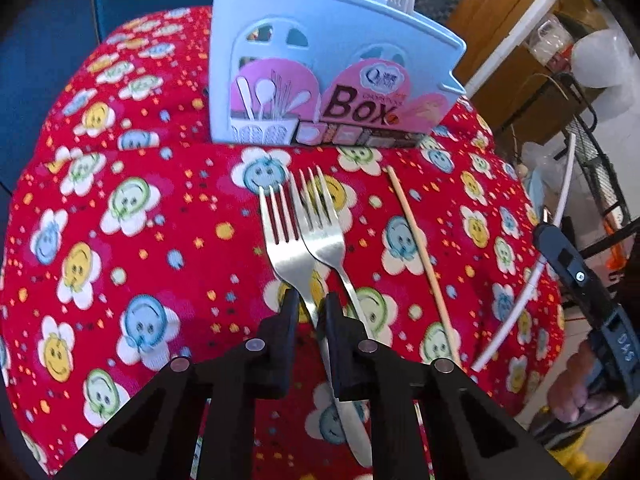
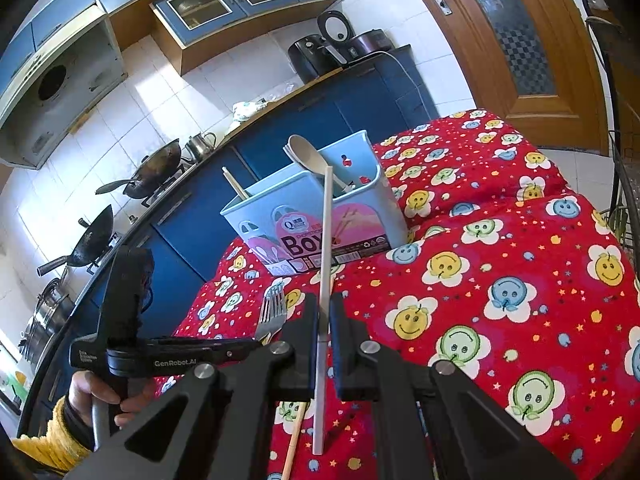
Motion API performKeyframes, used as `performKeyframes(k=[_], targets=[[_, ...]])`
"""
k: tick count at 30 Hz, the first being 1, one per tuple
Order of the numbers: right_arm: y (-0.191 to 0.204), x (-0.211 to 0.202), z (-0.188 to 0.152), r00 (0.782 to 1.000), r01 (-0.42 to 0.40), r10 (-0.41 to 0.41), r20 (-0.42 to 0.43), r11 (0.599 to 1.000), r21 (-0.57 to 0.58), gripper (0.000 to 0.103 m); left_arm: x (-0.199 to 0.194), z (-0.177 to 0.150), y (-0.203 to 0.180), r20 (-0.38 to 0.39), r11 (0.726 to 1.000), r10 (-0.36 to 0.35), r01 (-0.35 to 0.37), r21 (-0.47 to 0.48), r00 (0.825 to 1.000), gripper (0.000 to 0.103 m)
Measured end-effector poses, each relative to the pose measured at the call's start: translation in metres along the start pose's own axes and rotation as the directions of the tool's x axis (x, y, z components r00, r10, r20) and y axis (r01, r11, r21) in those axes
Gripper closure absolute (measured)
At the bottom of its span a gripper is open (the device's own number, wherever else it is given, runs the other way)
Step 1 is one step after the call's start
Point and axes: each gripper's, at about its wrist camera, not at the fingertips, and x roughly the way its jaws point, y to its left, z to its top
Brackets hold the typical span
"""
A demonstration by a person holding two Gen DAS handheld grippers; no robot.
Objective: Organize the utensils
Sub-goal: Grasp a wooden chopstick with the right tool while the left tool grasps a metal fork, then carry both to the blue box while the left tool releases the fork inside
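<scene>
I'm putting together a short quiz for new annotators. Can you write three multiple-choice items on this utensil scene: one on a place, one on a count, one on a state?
1. Where does the loose wooden chopstick lie?
A. Right of the forks, on the cloth
B. On top of the box
C. Left of the forks

2. How many metal forks are on the red cloth?
A. One
B. Two
C. Four

3. What is the right gripper doing?
A. Open, holding nothing
B. Shut on a pale stick
C. Shut on a fork

Key: 1 A, the chopstick lies on the cloth to the right of the forks, in front of the blue box. 2 B, the left fork and the right fork lie side by side. 3 B, the pale stick runs up between its fingers.
</scene>
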Motion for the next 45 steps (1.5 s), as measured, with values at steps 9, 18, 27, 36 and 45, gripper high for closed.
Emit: performKeyframes(k=[9, 18, 27, 36, 45], targets=[[0.006, -0.001, 0.001, 1.000, 0.006, -0.006, 0.009, 1.000, -0.021, 0.095, -0.004, -0.011, 0.018, 0.077, 0.992, -0.094, 0.100, -0.072, 0.993, 0.098], [0.004, 0.007, 0.011, 0.994, 0.094, -0.096, -0.051, 0.995, -0.034, 0.093, -0.031, -0.021, 0.028, 0.227, 0.988, -0.122, 0.141, -0.069, 0.966, 0.102], [-0.003, 0.041, 0.022, 0.933, 0.230, -0.240, -0.267, 0.971, -0.065, 0.093, -0.061, -0.015, 0.028, 0.360, 0.985, -0.153, 0.173, -0.025, 0.920, 0.102], [0.001, 0.086, 0.026, 0.820, 0.330, -0.364, -0.442, 0.931, -0.154, 0.093, -0.081, 0.001, 0.031, 0.453, 0.983, -0.162, 0.183, -0.002, 0.876, 0.102], [0.001, 0.093, 0.031, 0.769, 0.372, -0.424, -0.479, 0.906, -0.204, 0.093, -0.085, 0.018, 0.033, 0.487, 0.981, -0.175, 0.192, 0.016, 0.855, 0.102]])
